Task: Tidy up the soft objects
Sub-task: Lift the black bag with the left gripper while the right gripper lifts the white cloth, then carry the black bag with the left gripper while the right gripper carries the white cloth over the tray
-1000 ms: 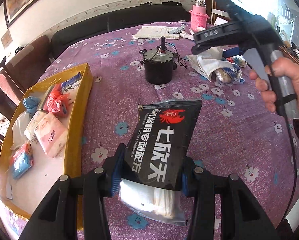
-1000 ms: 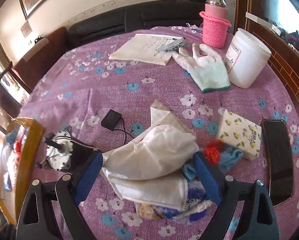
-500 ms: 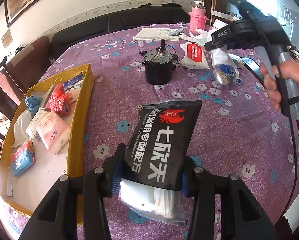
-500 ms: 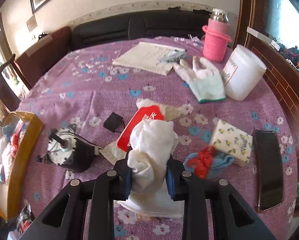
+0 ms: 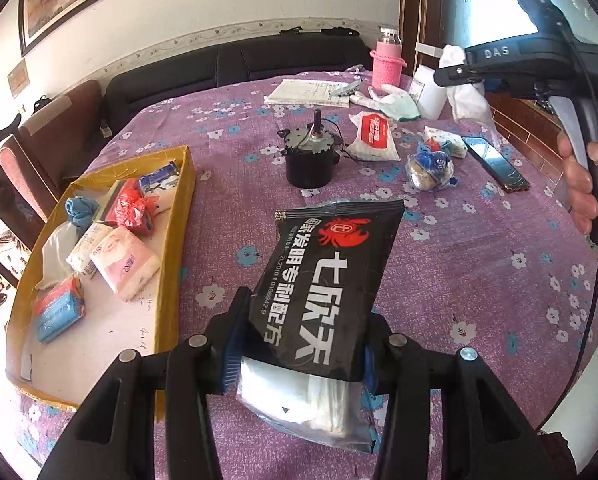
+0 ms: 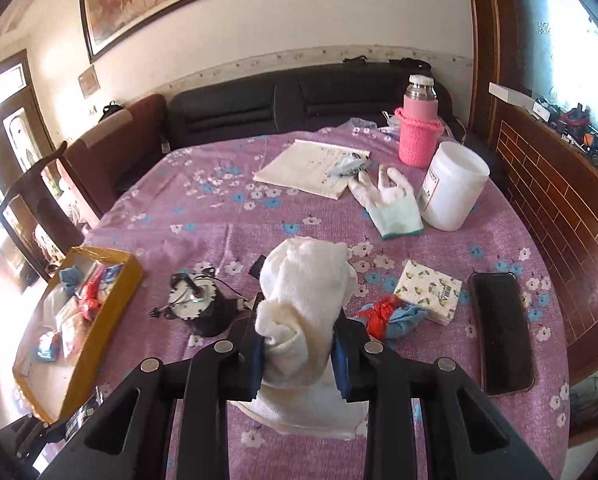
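Your right gripper (image 6: 297, 354) is clamped on a white towel (image 6: 303, 300), bunched between the blue pads and lifted above the table; from the left wrist view the same towel (image 5: 465, 84) hangs off the raised right gripper, your right hand (image 5: 583, 184) on its handle. Your left gripper (image 5: 299, 354) is clenched on a black pouch (image 5: 331, 276) with a red crab logo, its clear lower end showing white folded contents, held low over the tablecloth.

Landmark: the black motor (image 5: 311, 156) standing upright mid-table. Left of the motor, the yellow tray (image 5: 175, 240) holds tissue packs, a red bag (image 5: 133, 210), a blue cloth and a blue-red pack. Just right of the motor lies a white packet with a red label (image 5: 373, 136). Further right of the motor, a bundle with blue and red cloth (image 5: 431, 164), then a lemon-print tissue pack (image 6: 429, 292) and a black phone (image 6: 501, 332) lying flat. Behind the motor: a paper pad (image 6: 311, 166), a white glove (image 6: 391, 204), a white jar (image 6: 453, 186) and a pink-sleeved flask (image 6: 419, 128).

The surface is a round table under a purple floral tablecloth (image 5: 479, 280). Behind it are a dark sofa (image 6: 299, 100), a framed painting (image 6: 171, 0) on a cream wall, and wooden chairs to the left.
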Tool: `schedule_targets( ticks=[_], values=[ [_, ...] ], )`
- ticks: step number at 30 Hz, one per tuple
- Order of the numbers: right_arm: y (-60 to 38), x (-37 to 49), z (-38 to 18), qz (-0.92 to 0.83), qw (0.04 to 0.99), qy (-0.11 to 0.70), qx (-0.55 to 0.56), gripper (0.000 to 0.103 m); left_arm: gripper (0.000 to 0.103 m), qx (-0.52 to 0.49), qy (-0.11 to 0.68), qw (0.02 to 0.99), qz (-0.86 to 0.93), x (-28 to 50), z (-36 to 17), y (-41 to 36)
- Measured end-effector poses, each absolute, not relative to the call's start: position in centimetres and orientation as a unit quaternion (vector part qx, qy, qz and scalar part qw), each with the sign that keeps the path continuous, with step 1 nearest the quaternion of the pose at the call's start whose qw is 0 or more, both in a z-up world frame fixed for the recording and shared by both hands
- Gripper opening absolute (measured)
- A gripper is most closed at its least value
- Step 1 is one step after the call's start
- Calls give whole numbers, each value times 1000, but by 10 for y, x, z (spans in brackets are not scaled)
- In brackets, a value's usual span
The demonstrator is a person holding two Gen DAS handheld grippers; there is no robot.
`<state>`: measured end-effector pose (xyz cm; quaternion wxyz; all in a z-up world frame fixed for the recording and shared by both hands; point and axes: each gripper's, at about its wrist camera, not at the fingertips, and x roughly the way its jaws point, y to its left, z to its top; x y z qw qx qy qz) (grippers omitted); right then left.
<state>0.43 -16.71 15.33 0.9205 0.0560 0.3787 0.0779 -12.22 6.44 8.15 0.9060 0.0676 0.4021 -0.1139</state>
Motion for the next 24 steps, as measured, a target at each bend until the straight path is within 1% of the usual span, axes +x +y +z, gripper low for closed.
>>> schedule_targets(
  ticks=[9, 17, 24],
  values=[
    [-139, -39, 178, 133, 920, 364, 61, 29, 45, 19, 390, 917, -74, -136, 98, 120],
    [-59, -55, 167, 223, 897, 378, 48, 30, 45, -55, 413, 909, 9, -138, 87, 210],
    [22, -53, 152, 296, 866, 402, 35, 30, 46, -115, 452, 883, 49, -124, 65, 275]
  ],
)
